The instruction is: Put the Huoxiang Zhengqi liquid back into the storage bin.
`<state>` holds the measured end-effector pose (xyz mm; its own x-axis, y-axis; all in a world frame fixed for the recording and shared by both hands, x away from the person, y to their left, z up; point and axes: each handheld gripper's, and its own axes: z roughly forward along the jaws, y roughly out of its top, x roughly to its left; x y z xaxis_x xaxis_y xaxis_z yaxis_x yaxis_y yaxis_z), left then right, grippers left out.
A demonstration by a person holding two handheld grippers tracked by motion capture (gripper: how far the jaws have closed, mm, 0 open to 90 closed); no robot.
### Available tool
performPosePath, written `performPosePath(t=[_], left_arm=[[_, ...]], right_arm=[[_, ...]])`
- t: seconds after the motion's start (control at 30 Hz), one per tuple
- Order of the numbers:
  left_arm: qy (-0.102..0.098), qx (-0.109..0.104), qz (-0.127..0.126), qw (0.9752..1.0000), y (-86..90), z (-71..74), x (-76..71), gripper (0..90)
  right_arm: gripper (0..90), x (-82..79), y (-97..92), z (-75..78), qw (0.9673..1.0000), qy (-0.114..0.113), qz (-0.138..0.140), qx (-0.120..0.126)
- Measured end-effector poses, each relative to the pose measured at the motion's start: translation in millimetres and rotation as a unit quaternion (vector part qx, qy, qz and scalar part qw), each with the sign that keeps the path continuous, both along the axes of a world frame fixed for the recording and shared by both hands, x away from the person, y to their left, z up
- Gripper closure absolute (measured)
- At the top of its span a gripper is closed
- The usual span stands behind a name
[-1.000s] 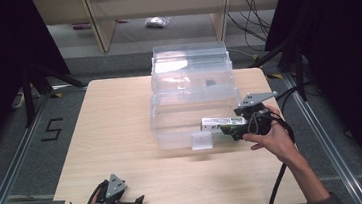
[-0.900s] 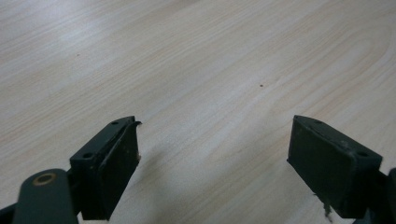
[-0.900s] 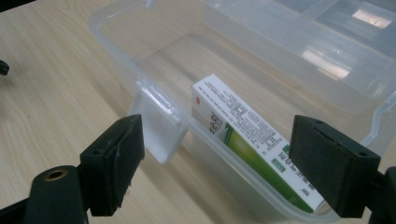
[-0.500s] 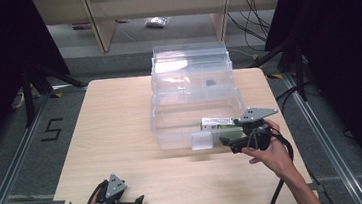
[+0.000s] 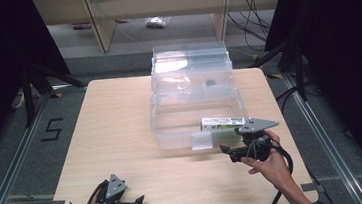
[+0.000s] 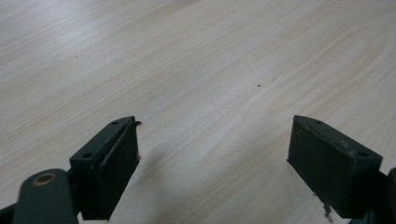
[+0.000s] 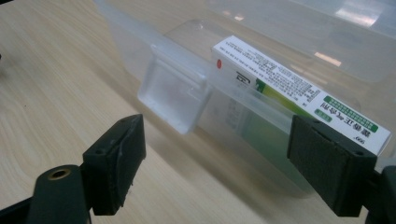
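A clear plastic storage box (image 5: 171, 128) stands open at the table's middle, its lid tilted up behind it. A white and green carton (image 5: 222, 123) lies inside against the front wall, at the right; it also appears as the carton (image 7: 299, 100) in the right gripper view, beside the box's clear latch (image 7: 173, 95). My right gripper (image 5: 225, 150) is open just in front of the box, a little short of the carton, with nothing between its fingers (image 7: 116, 163). My left gripper (image 5: 137, 202) rests open near the table's front left edge, over bare wood (image 6: 212, 154).
A small dark object (image 5: 210, 83) lies in the far part of the box. The wooden table (image 5: 111, 124) has free room left of the box. Shelving and cables stand beyond the far edge. A floor mark "5" (image 5: 52, 129) is at the left.
My right gripper has drawn back from the box toward the table's front edge. The carton stays in the box. The left gripper has not moved.
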<state>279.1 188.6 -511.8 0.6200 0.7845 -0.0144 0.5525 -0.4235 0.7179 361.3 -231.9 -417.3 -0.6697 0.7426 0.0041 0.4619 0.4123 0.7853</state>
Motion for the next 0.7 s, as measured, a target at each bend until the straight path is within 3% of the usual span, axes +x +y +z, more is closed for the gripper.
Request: performPosePath(t=[0.1, 0.2, 0.23, 0.37, 0.43, 0.47, 0.5, 0.53, 0.6, 0.7], left_arm=[[0.002, -0.002, 0.001, 1.0, -0.3, 0.4, -0.6, 15.7], [0.003, 0.006, 0.002, 1.0, -0.1, 0.9, -0.5, 15.7], [0.003, 0.006, 0.002, 1.0, 0.0, 0.9, -0.4, 15.7], [0.003, 0.005, 0.001, 1.0, 0.0, 0.9, -0.4, 15.7], [0.0, 0.002, 0.001, 1.0, 0.1, 0.4, -0.2, 15.7], [0.0, 0.001, 0.001, 1.0, -0.1, 0.5, -0.5, 15.7], [0.004, 0.006, 0.001, 1.0, 0.0, 0.8, -0.1, 15.7], [0.003, 0.004, 0.002, 1.0, -0.4, 0.9, -0.7, 15.7], [0.004, 0.014, -0.006, 0.9999, 0.8, 1.7, -0.1, 15.7], [0.003, 0.012, -0.006, 0.9999, 0.9, 1.8, -0.3, 15.7]], right_arm=[[20.3, -1.9, -2.2, -5.1, 1.0, -0.006, 0.005, -0.004], [20.1, -8.3, -1.8, -8.8, 0.9998, 0.017, -0.004, 0.005], [20.0, -7.5, -2.9, -10.3, 1.0, 0.006, 0.002, 0.003], [19.9, -12.1, -3.7, -15.3, 0.9999, 0.013, 0.009, 0.006], [20.9, -12.8, -5.2, -16.9, 0.9998, -0.003, 0.017, 0.005], [20.3, -15.9, -5.0, -17.2, 0.9999, 0.009, 0.012, 0.008], [19.6, -15.4, -6.2, -18.9, 0.9998, 0.0, 0.016, 0.006], [19.7, -18.6, -5.9, -19.7, 0.9998, 0.013, 0.008, 0.012], [19.5, -19.4, -6.7, -22.3, 0.9998, 0.009, 0.011, 0.012], [19.0, -20.1, -8.0, -25.2, 0.9997, 0.01, 0.019, 0.01]])
